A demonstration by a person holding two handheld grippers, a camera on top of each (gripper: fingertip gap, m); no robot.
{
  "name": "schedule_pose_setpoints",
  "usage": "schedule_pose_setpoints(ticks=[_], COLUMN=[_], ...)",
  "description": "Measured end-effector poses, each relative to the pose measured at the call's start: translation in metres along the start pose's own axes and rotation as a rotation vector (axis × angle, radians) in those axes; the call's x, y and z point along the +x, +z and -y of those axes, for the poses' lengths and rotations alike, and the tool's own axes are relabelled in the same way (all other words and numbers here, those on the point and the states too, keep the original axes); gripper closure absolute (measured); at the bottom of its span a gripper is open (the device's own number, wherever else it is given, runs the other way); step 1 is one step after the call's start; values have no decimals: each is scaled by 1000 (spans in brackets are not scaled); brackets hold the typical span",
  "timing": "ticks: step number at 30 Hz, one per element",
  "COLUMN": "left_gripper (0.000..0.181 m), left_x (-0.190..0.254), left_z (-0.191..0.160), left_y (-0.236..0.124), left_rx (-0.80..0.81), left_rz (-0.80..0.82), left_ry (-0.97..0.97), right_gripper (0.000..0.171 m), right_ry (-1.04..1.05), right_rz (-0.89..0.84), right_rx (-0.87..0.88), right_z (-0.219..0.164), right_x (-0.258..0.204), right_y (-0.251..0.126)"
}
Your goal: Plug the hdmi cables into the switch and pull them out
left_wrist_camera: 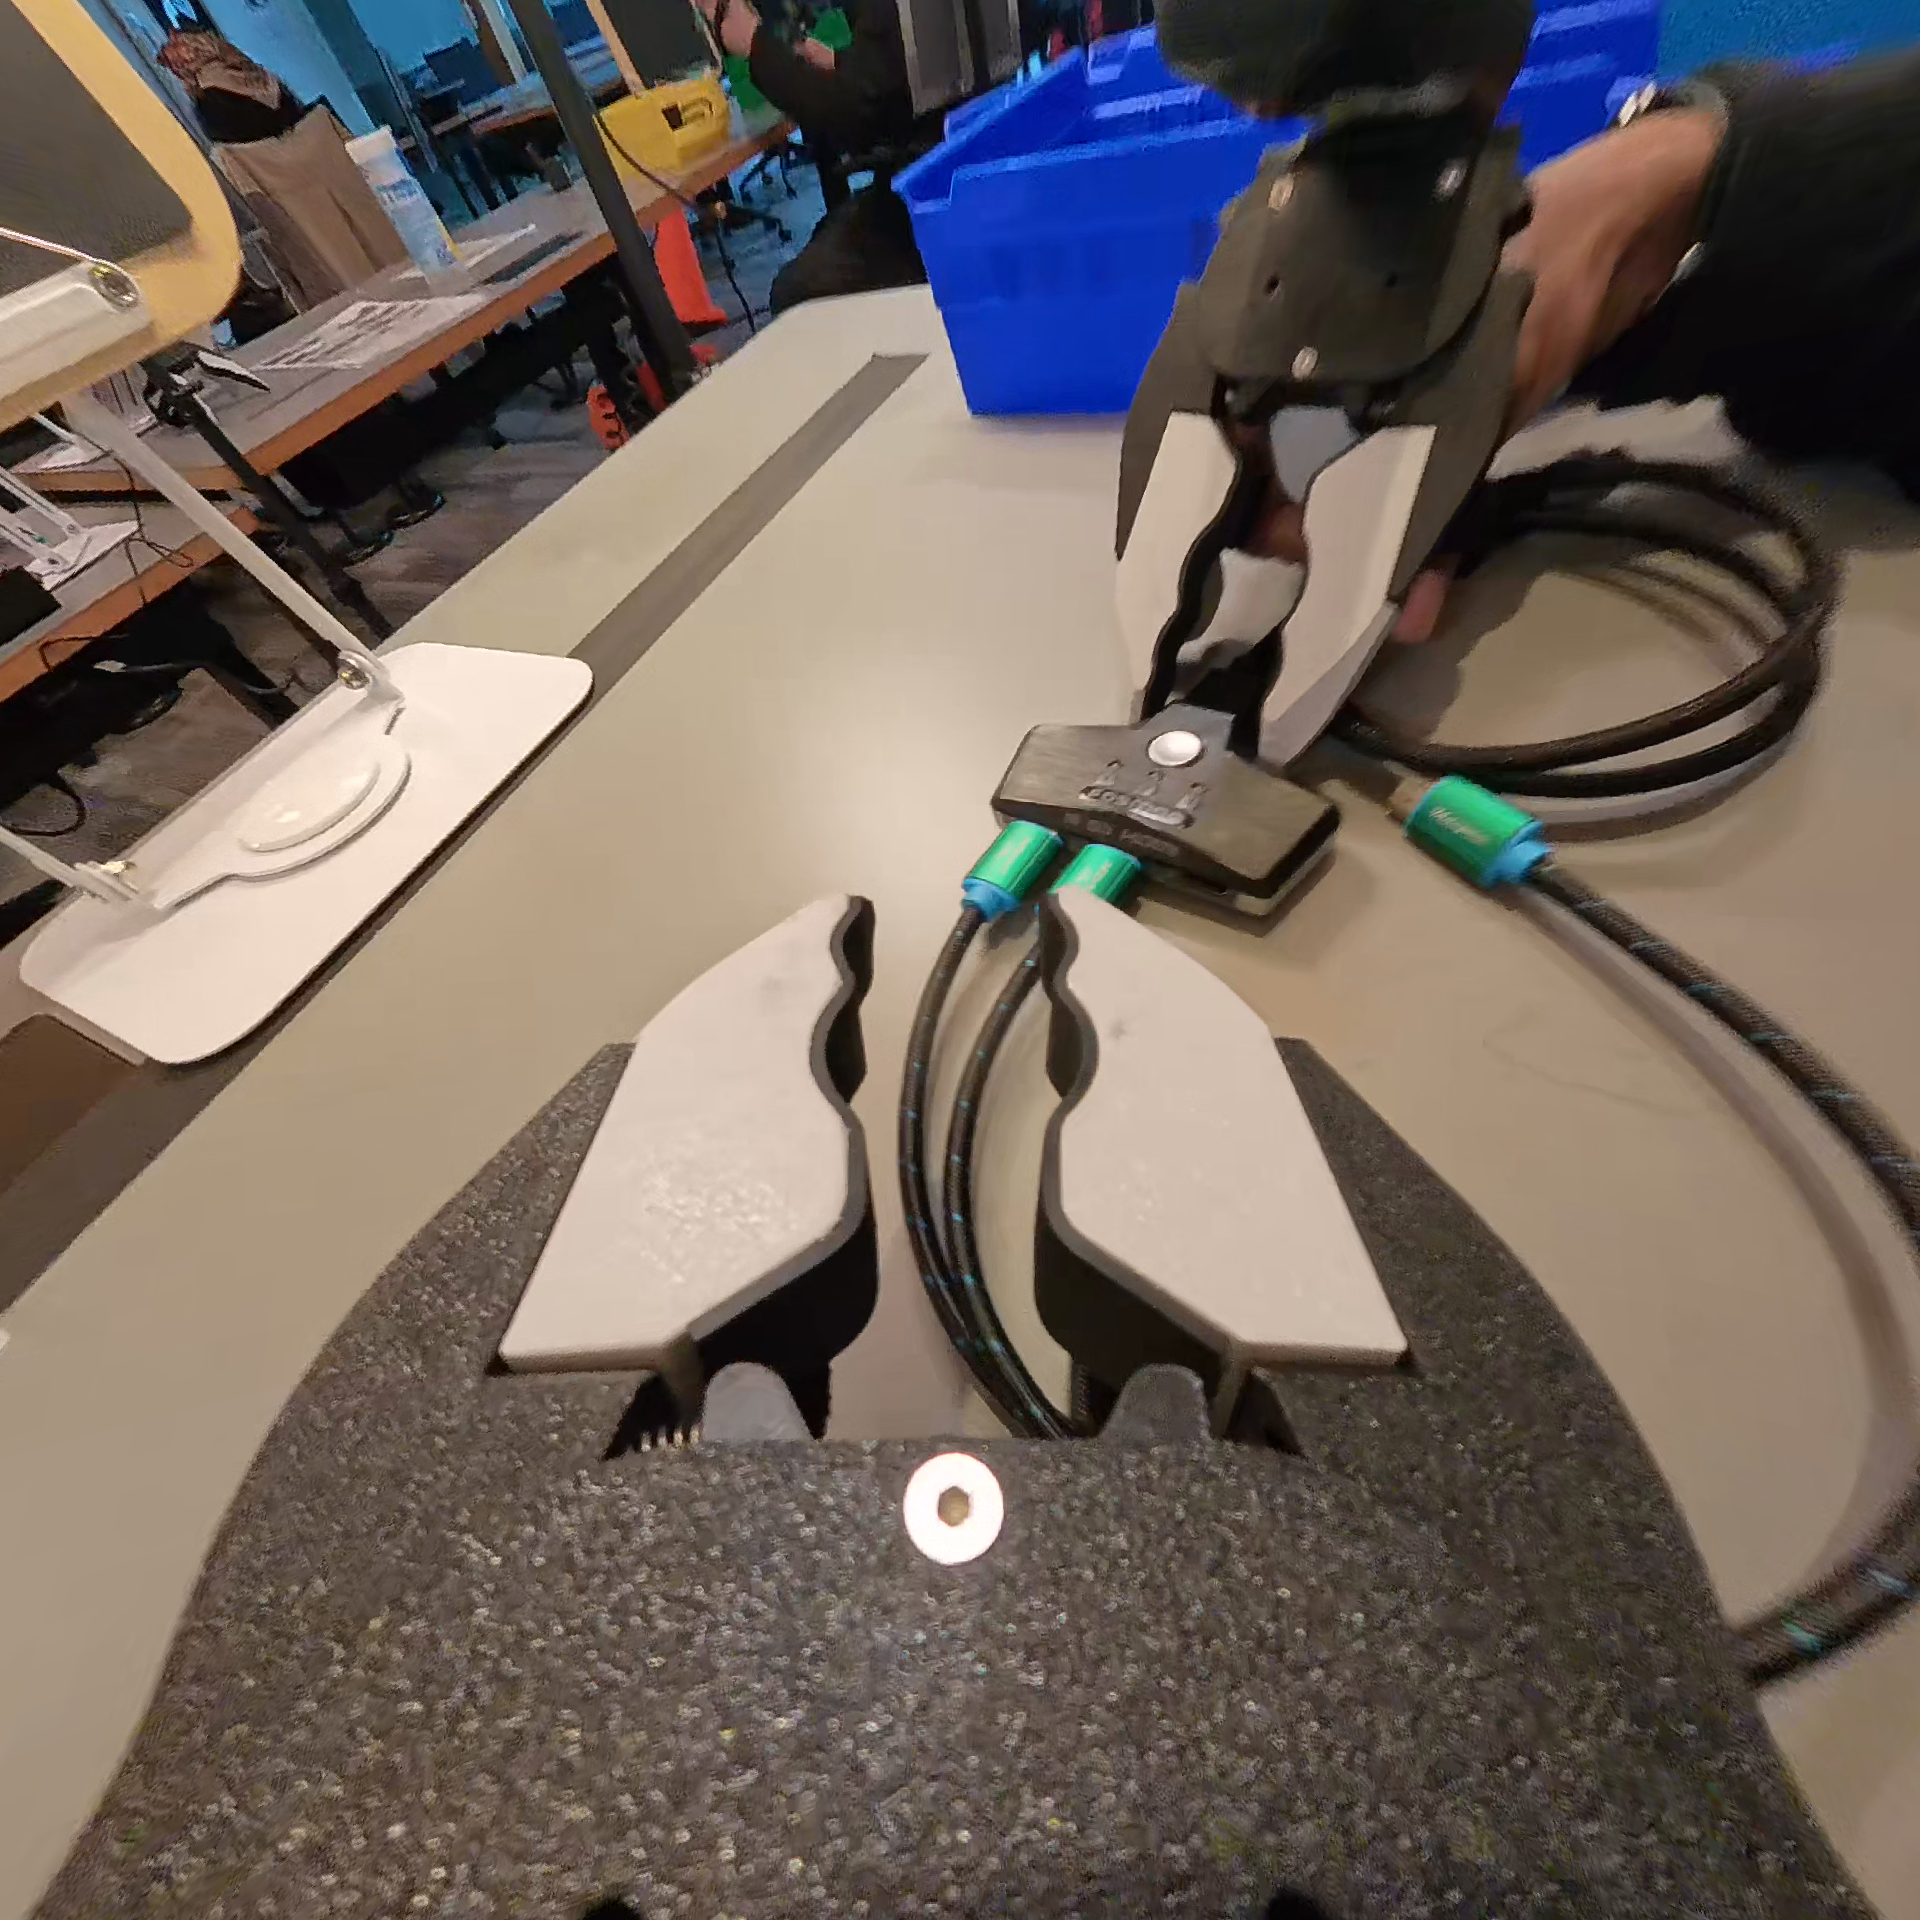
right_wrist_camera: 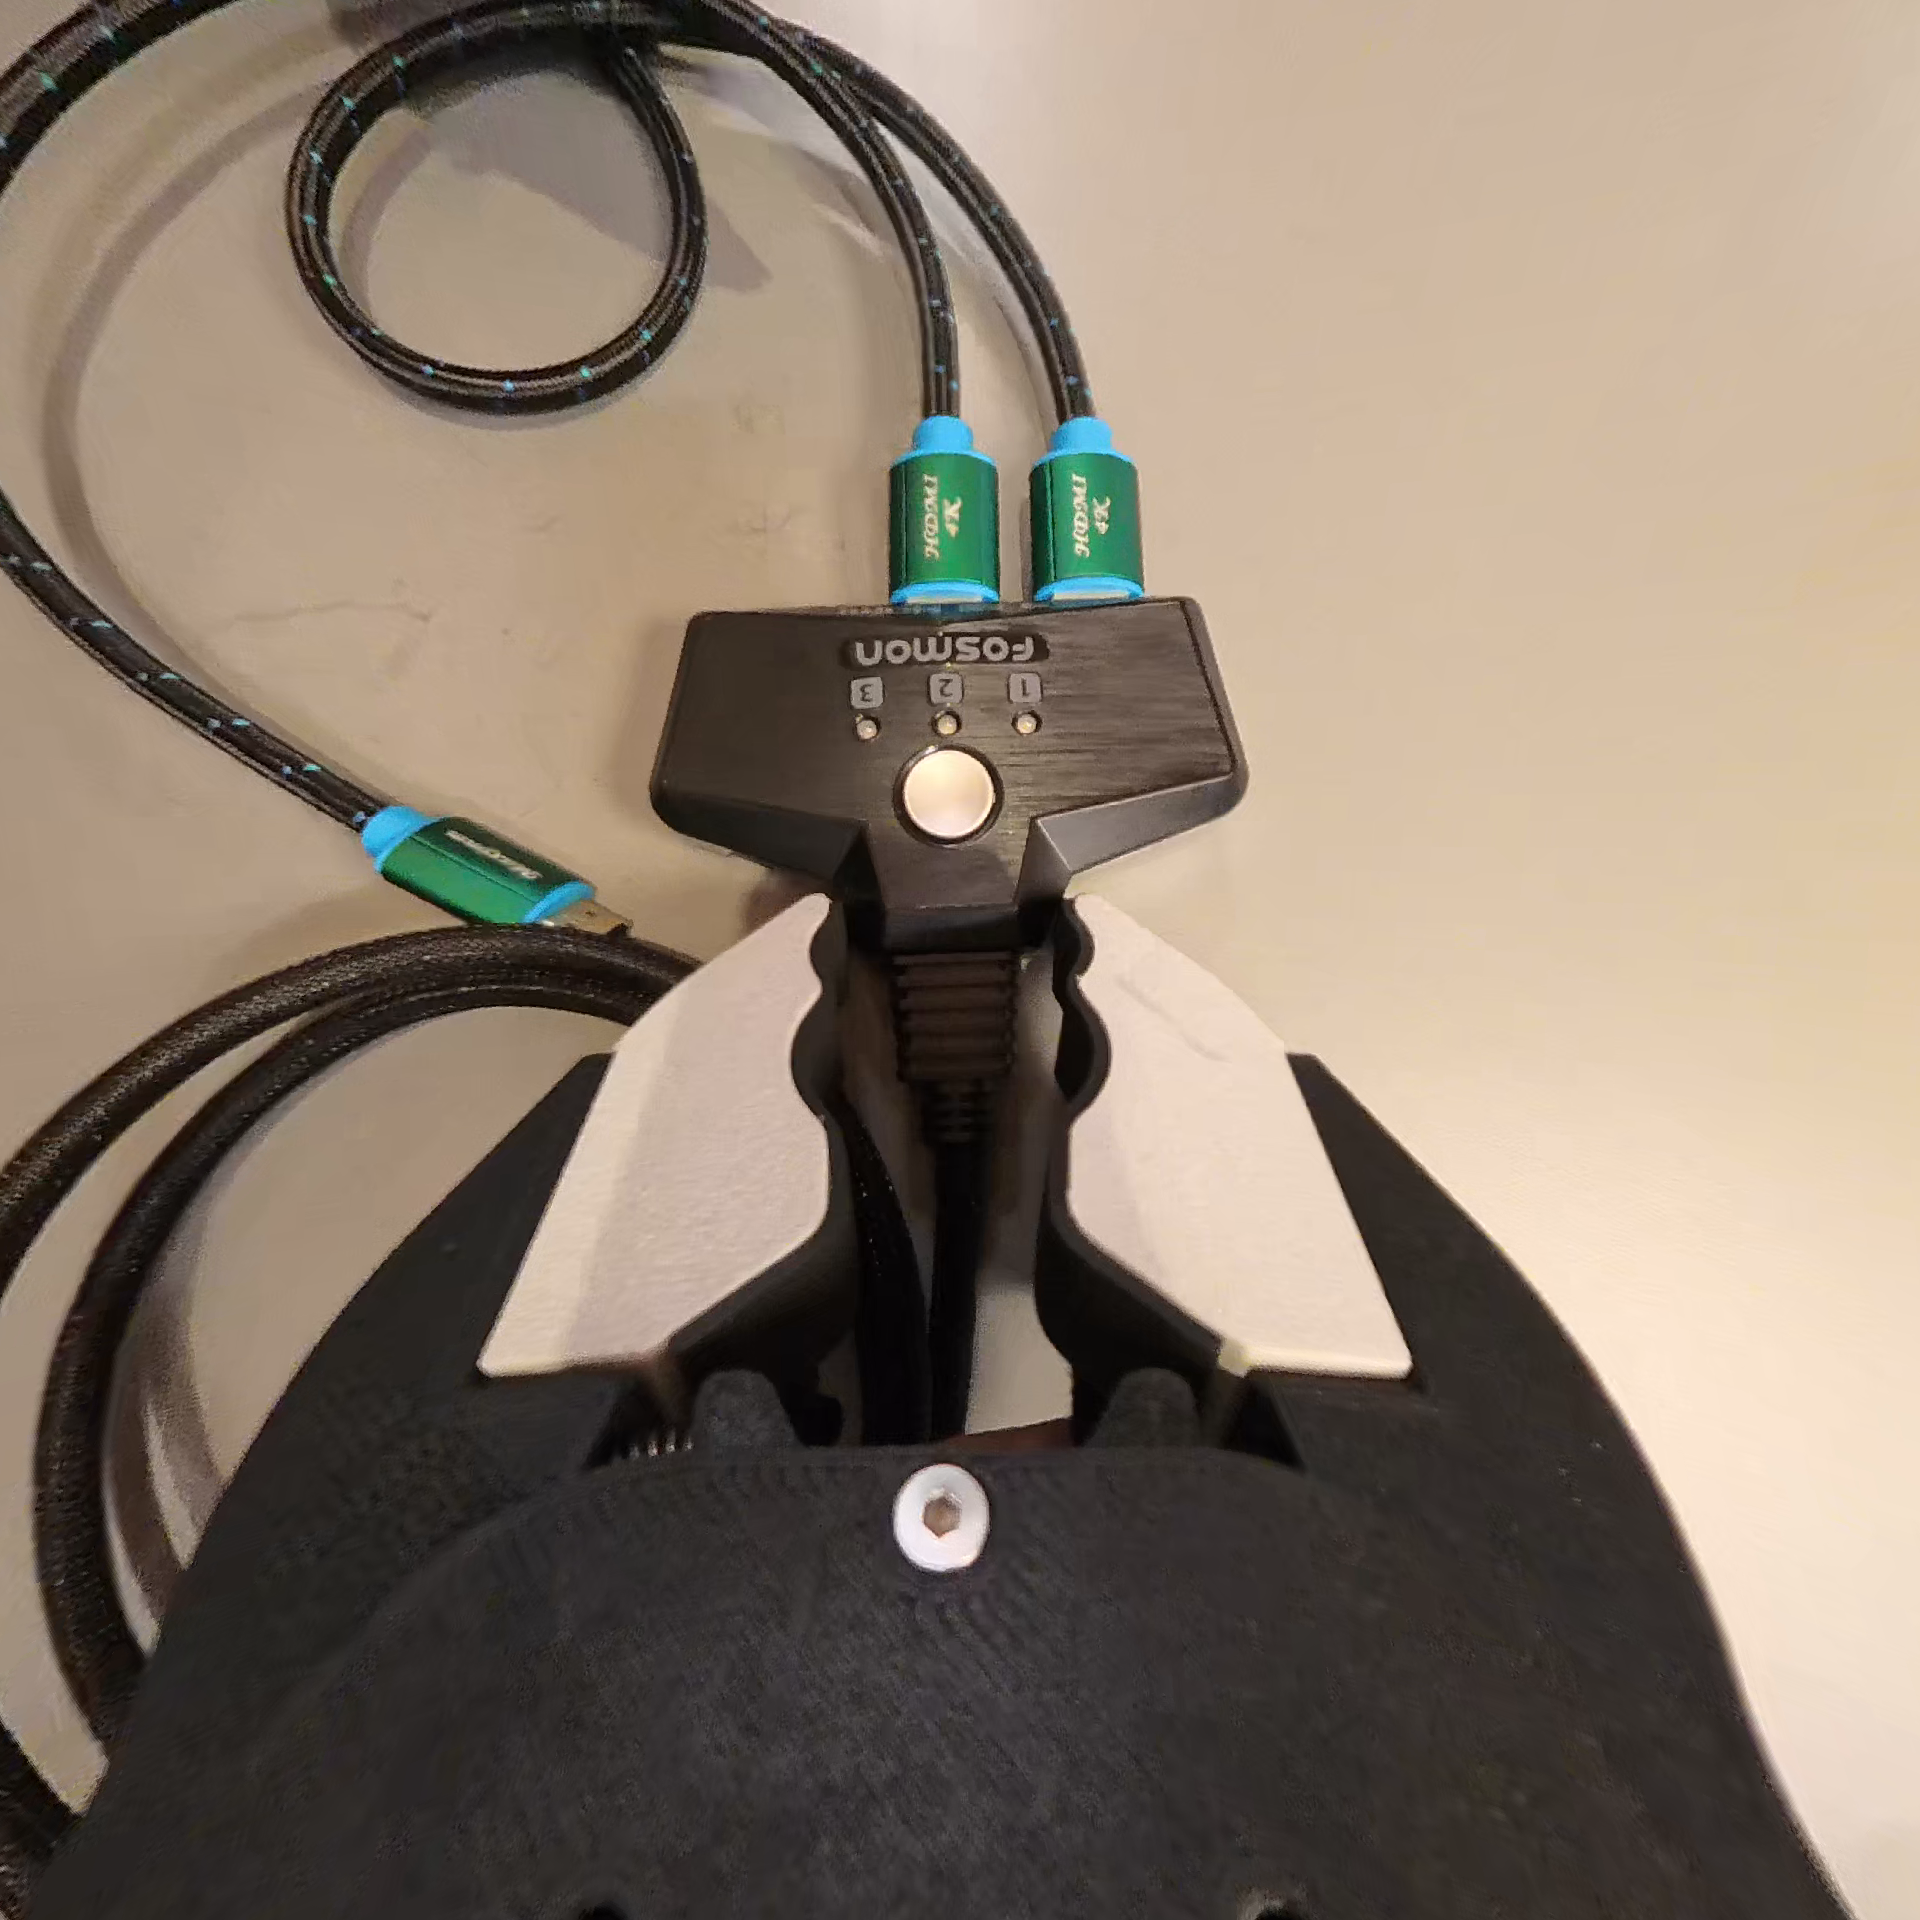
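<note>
Your left gripper (left_wrist_camera: pixel 956 935), with its pale grey fingers on a speckled black body, fills the near part of the left wrist view; its jaws stand narrowly apart and hold nothing, straddling the two braided black cables (left_wrist_camera: pixel 961 1122) that run up between them without touching the pads, as far as you can tell. Just ahead lies the small black trapezoid HDMI switch (right_wrist_camera: pixel 948 732) with a round silver button, flat on the beige table (left_wrist_camera: pixel 727 727), well in from its edges. Two green metal plugs with blue collars (right_wrist_camera: pixel 1013 514) are seated side by side in its wide face; the port beside them looks free. A third green plug (right_wrist_camera: pixel 480 868) lies loose on the table off to one side of the switch, its metal tip bare. Your right gripper (right_wrist_camera: pixel 945 925) pinches the narrow neck of the switch, where the ribbed black strain relief (right_wrist_camera: pixel 953 1013) leaves it, jaws closed down onto that neck. Judging by this, either the third plug goes in or the seated ones come out. Keep the right grip firm and low so the switch cannot slide or tip. Take a plug by its green shell, not the cable, and move it straight along the port's axis, without twisting. Watch the coiled black cable (right_wrist_camera: pixel 312 1039) lying beside the right gripper; it could snag.
</note>
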State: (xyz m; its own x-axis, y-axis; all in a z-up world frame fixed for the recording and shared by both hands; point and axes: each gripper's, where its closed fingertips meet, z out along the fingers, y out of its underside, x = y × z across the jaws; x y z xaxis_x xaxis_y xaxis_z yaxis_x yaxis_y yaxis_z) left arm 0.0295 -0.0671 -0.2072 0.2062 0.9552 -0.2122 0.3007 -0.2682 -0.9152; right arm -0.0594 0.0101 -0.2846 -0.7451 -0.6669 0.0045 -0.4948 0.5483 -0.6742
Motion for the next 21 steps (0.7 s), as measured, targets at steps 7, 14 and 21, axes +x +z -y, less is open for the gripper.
schedule_pose_setpoints(ticks=[7,14,21], left_gripper=[136,136,135], left_x=[11,-28,-98], left_z=[-4,-12,-78], left_y=[-83,-246,-380], left_rx=[23,-94,-430], left_rz=[164,549,779], left_ry=[-102,-236,-451], right_gripper=[128,128,130], right_ry=[-14,-21,-28], right_rz=[-88,-115,-123], right_rx=[-49,-72,-83], right_z=[-1,-1,0], right_x=[6,6,5], right_y=[-4,-4,-5])
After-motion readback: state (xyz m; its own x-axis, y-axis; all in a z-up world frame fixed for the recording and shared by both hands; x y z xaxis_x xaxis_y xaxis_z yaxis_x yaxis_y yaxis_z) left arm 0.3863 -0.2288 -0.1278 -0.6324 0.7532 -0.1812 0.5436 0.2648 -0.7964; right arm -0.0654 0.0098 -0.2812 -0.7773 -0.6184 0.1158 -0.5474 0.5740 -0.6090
